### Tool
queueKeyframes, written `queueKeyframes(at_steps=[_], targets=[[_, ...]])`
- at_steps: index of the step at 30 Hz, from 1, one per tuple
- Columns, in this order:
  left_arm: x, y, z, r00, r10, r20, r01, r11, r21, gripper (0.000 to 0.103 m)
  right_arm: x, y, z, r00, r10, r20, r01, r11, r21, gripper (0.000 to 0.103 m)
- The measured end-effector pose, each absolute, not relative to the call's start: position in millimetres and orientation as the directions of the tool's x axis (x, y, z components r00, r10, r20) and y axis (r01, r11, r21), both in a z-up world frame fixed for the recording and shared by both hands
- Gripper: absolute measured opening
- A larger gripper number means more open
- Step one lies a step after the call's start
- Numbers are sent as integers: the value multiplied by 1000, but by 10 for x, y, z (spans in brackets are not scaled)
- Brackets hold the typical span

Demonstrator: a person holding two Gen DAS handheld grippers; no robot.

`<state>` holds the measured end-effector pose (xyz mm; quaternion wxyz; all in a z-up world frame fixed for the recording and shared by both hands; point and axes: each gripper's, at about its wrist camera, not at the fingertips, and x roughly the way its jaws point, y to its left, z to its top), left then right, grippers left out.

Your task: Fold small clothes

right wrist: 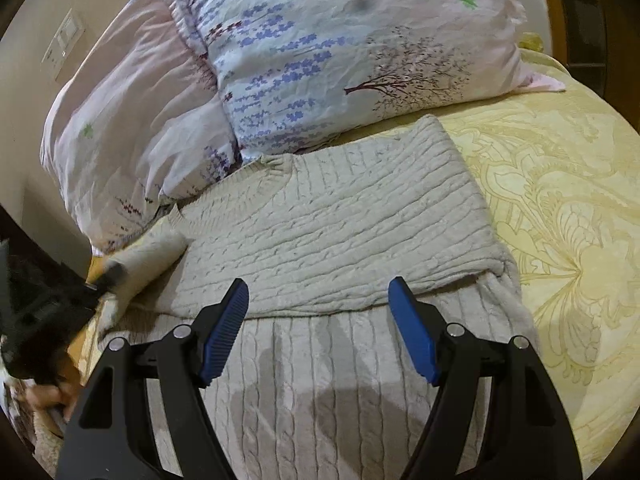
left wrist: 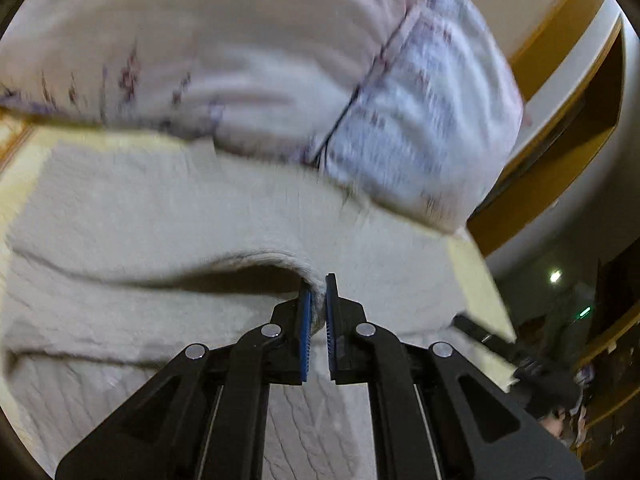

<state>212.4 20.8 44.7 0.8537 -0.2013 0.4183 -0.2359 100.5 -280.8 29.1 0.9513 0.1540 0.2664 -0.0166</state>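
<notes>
On the yellow patterned bedspread (left wrist: 476,276), left wrist view: cream cable-knit sweater (left wrist: 160,208) lies spread out, filling most of the frame. Left gripper (left wrist: 318,308) has its blue-padded fingers (left wrist: 305,320) pinched narrow on a raised fold of the sweater edge; knit is visibly bunched between the pads and lifted off the layer below, leaving a dark gap under the fold to the left of the jaws. Pink and pale-blue floral pillows (left wrist: 400,120) sit just past the sweater's far edge, blurred. Orange-brown wooden bed frame (left wrist: 560,152) shows beyond the pillows on the right.

Right wrist view: same sweater (right wrist: 340,216) sits flat on the bedspread (right wrist: 560,220), just below the pillows (right wrist: 340,52), collar touching them. One panel is folded across on top, its lower edge running between the gripper's fingertips. Right gripper (right wrist: 318,300) hovers above the sweater near that folded edge, blue pads (right wrist: 412,336) spread wide, nothing between them. At the sweater's left side, a sleeve (right wrist: 148,260) is lifted, blurred, its end held by the left gripper (right wrist: 100,280) at the frame edge. White wall switch plate (right wrist: 64,44) on the wall left of the pillows.
</notes>
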Motion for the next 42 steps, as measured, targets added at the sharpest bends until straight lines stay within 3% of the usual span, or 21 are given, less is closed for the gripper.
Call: queueKeyframes(at_steps=[3, 5, 7, 11, 15, 19, 25, 27, 28, 29, 33, 37, 39, 42], targets=[[2022, 288, 427, 523, -573, -631, 231, 808, -542, 9, 1054, -2649, 418, 858, 60, -510, 63, 973, 221, 72], [1912, 444, 476, 537, -579, -614, 231, 800, -553, 33, 1111, -2487, 521, 861, 75, -502, 14, 985, 171, 71], [1860, 615, 532, 584, -555, -593, 217, 810, -545, 46, 1181, -2259, 625, 866, 102, -490, -56, 993, 107, 67], [1833, 1141, 448, 641, -500, -582, 97, 806, -585, 46, 1346, -1644, 758, 855, 207, -476, -255, 966, -38, 54], [1924, 1416, 237, 624, -467, -626, -26, 788, -615, 45, 1581, -909, 659, 804, 306, -510, -455, 869, -195, 49], [1936, 1536, 77, 603, -472, -643, -80, 767, -637, 34, 1732, -451, 438, 784, 266, -561, -513, 787, -344, 44], [1933, 1608, 37, 602, -484, -636, -87, 752, -654, 31, 1845, -224, 181, 809, 159, -567, -495, 703, -510, 43], [1937, 1603, 35, 602, -481, -637, -86, 754, -651, 31, 1915, -220, 114, 818, 126, -561, -472, 703, -532, 28], [1937, 1604, 41, 602, -479, -638, -86, 756, -649, 31, 1956, -221, 102, 820, 123, -560, -466, 710, -527, 15], [1936, 1600, 42, 602, -477, -640, -85, 759, -646, 31, 1985, -244, 115, 826, 128, -549, -453, 731, -511, 8], [1937, 1587, 46, 601, -472, -645, -78, 768, -635, 31, 1909, -532, 350, 863, 172, -474, -374, 848, -375, 7], [1941, 1572, 52, 601, -466, -649, -69, 779, -623, 31, 1658, -1374, 621, 923, 115, -367, -143, 988, -50, 7], [1937, 1560, 52, 600, -465, -651, -61, 785, -616, 31, 1607, -1792, 562, 912, 95, -399, -51, 992, 119, 8], [1939, 1548, 57, 600, -462, -653, -52, 792, -608, 31, 1643, -2252, 268, 840, 144, -523, 20, 956, 294, 14]])
